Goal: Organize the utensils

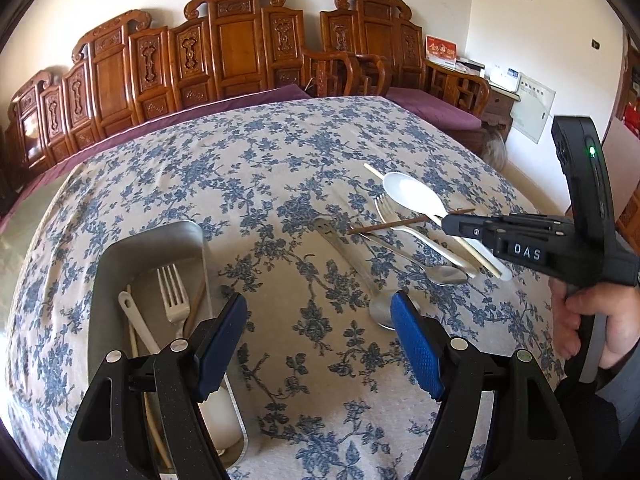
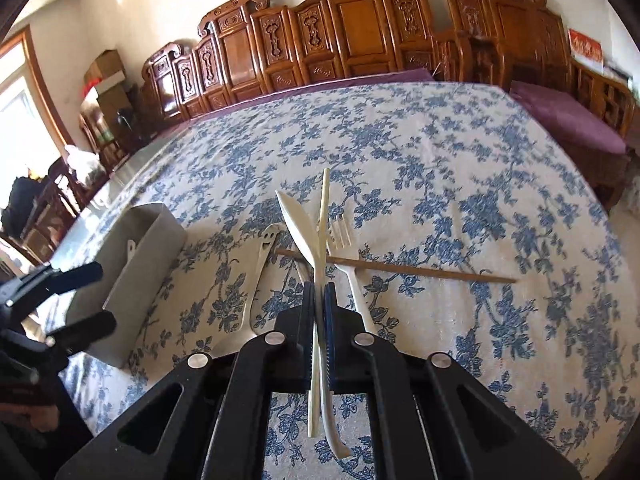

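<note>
A grey metal tray (image 1: 188, 236) at the left holds a white fork (image 1: 173, 296), a white utensil and chopsticks. My left gripper (image 1: 320, 344) is open and empty above the cloth, just right of the tray. My right gripper (image 2: 319, 292) is shut on a white plastic spoon (image 2: 300, 224) and a pale chopstick (image 2: 325, 200), seen edge-on; the pair also shows in the left wrist view (image 1: 412, 196). Under them lie a brown chopstick (image 2: 420, 271), a white fork (image 2: 344, 240), a smiley-handled metal spoon (image 2: 262, 256) and more metal cutlery (image 1: 436, 272).
The table wears a blue floral cloth (image 1: 280, 152). Carved wooden chairs (image 1: 236, 40) with purple cushions line the far edge. The tray also shows at the left of the right wrist view (image 2: 136, 264), with my left gripper beside it.
</note>
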`<state>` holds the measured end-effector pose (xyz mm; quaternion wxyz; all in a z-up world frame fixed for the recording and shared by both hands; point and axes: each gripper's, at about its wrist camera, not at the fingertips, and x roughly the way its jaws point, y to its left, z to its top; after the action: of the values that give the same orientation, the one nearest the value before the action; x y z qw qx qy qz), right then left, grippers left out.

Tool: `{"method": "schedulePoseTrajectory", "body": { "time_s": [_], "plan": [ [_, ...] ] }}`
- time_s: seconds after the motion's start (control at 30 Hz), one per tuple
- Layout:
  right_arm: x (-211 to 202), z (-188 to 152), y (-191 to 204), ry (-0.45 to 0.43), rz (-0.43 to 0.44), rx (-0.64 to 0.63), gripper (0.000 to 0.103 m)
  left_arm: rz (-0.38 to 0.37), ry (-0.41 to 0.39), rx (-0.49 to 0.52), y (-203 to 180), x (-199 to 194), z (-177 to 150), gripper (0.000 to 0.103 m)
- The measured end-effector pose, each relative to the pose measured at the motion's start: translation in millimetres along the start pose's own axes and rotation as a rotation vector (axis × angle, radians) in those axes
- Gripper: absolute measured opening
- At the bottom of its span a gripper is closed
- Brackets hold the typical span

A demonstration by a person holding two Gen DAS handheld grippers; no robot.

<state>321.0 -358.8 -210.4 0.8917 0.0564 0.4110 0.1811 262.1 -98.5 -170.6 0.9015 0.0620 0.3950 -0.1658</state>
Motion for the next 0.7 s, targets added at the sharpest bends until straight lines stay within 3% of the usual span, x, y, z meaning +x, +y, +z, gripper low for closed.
{"method": "schedulePoseTrajectory", "body": {
  "time_s": [0.2, 0.7],
  "plan": [
    [25, -8, -15, 0.107, -0.061, 0.033, 0.006, 0.011, 0.021, 0.021, -11, 9, -4, 0.071],
    [17, -2, -35, 0.044, -0.055, 0.12, 0.008, 0.006, 0.034, 0.035, -14, 10, -7, 0.071]
  ]
}}
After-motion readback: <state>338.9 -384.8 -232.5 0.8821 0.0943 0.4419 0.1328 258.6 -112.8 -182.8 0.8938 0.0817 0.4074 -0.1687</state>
